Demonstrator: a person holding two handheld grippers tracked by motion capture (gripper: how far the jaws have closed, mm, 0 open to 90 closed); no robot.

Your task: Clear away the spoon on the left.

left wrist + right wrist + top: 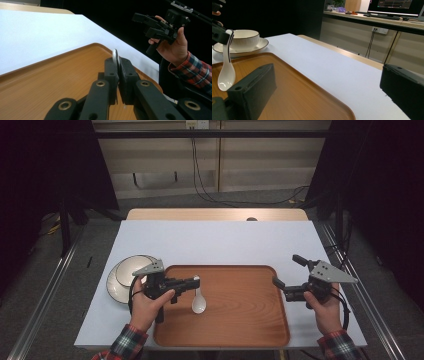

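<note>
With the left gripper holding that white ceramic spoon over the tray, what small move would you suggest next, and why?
Probably lower it slightly. The left gripper is shut on the handle of the white ceramic spoon, which hangs bowl-down over the wooden tray; whether it touches the tray is unclear. The right gripper is open, off the tray's right edge.

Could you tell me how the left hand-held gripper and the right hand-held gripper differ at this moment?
The left hand-held gripper has its jaws shut on the handle of a white spoon, while the right hand-held gripper has its jaws wide apart with nothing between them. The left one is over the wooden tray; the right one sits beside the tray's right edge, over the white tabletop. Both are black and each is held in one hand.
</note>
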